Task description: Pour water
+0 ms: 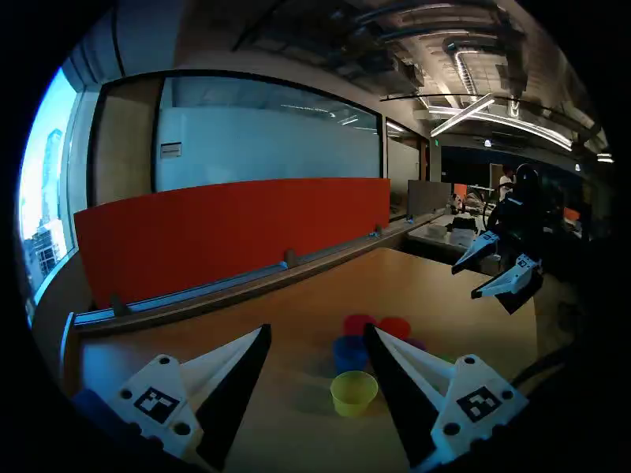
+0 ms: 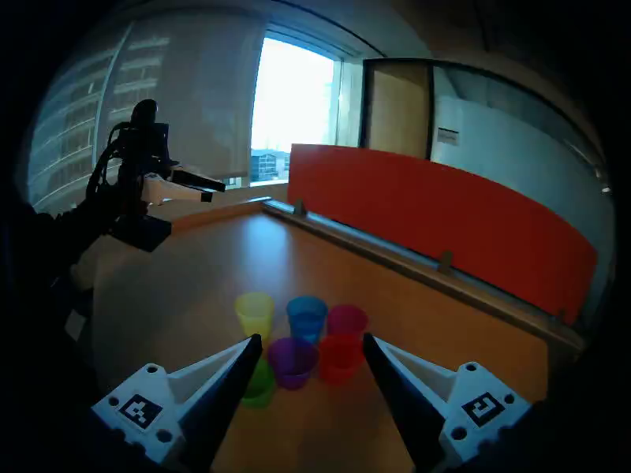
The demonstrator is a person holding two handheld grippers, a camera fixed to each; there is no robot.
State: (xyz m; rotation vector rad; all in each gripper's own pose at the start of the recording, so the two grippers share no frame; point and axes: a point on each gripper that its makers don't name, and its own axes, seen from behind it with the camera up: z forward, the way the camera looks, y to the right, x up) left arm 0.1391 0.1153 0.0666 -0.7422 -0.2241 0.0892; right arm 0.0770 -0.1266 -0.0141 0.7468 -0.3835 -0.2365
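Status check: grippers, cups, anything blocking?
Left gripper open, empty. Right gripper open, empty. Cluster of small coloured plastic cups upright on wooden desk, ungripped. Orange divider panel behind, apart from cups.

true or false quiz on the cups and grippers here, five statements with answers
1. The left gripper is open and holds nothing. True.
2. The right gripper is shut on a cup. False: the right gripper is open and empty.
3. The yellow cup stands next to the blue cup. True.
4. The purple cup lies on its side. False: the purple cup stands upright on the table.
5. The divider behind the table is green. False: the divider is orange.
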